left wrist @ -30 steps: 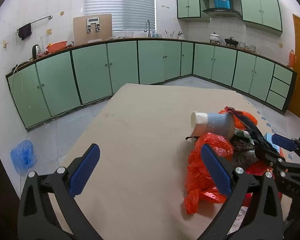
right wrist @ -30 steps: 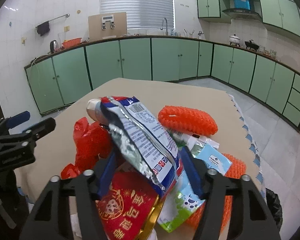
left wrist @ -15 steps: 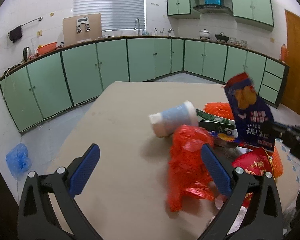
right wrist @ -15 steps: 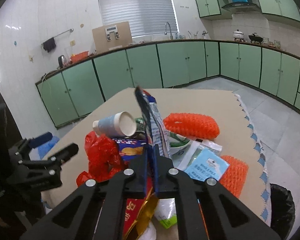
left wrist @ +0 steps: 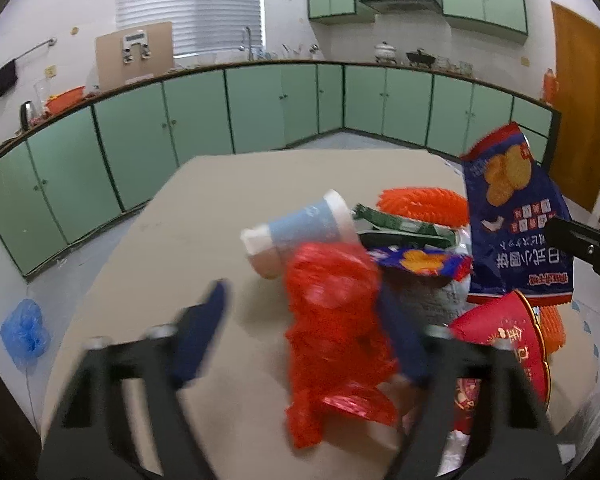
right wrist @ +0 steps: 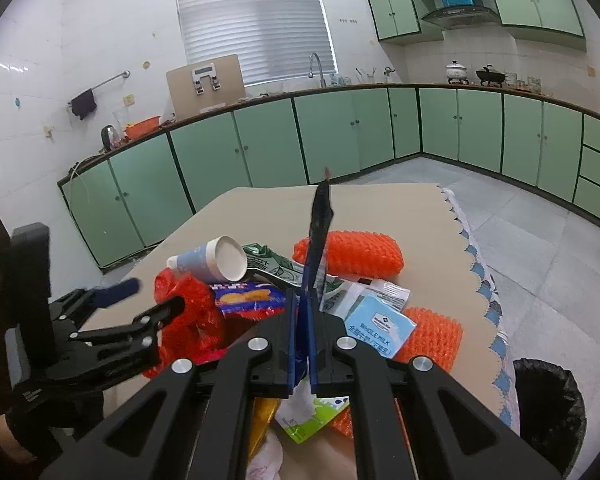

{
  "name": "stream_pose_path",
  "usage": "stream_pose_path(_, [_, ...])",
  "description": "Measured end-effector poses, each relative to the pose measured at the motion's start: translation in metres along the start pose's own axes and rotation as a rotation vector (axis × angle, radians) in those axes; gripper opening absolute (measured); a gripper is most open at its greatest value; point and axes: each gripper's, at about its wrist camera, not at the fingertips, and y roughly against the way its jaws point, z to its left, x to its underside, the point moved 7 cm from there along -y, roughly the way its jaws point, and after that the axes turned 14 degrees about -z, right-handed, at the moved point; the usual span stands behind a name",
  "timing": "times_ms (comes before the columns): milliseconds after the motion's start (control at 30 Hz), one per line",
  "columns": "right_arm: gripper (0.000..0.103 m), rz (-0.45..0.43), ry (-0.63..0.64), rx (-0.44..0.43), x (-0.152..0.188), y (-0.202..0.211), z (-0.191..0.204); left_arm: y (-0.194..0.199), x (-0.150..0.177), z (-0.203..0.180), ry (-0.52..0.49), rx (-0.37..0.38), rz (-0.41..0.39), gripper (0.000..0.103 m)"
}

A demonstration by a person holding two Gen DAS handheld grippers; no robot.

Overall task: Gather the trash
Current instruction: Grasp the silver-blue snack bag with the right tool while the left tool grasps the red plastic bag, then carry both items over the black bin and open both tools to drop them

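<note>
A heap of trash lies on the beige table. My left gripper is blurred and its jaws are closing, with a crumpled red plastic bag between them. The left pad stands clear of the bag. In the right wrist view the same left gripper reaches the red bag from the left. My right gripper is shut on a blue snack bag, held upright and edge-on. The left wrist view shows that snack bag lifted above the heap.
A tipped paper cup, an orange foam net, a milk carton and a red packet lie in the heap. A black-lined bin stands off the table's right edge. A blue bag lies on the floor at left.
My right gripper shut on the blue snack bag and raised it upright out of the heap. My left gripper moved in around the red bag and its jaws have narrowed.
</note>
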Motion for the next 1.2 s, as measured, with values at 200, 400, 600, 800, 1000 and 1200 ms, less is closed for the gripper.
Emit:
stream_pose_path(200, [0.005,-0.015,-0.006,0.004,-0.004,0.006,-0.006,0.002,0.001,0.002,0.027,0.025,0.001,0.005])
stream_pose_path(400, [0.005,-0.042,-0.004,0.009,-0.015,0.014,-0.010,0.025,-0.021,0.012,0.033,-0.016,-0.073,0.001])
stream_pose_path(600, [0.004,-0.078,-0.013,0.002,-0.028,0.027,-0.014,0.048,-0.052,0.019,0.061,-0.010,-0.145,0.001])
stream_pose_path(800, [0.003,-0.120,0.004,0.016,-0.047,0.046,-0.019,0.063,-0.078,-0.013,0.045,0.085,-0.211,0.001])
stream_pose_path(1000, [0.003,-0.154,-0.008,0.067,-0.056,0.070,-0.037,0.058,-0.083,-0.057,0.038,0.190,-0.212,0.001])
stream_pose_path(1200, [0.003,-0.175,-0.034,0.180,-0.055,0.100,-0.081,0.051,-0.083,-0.117,0.027,0.320,-0.203,0.001])
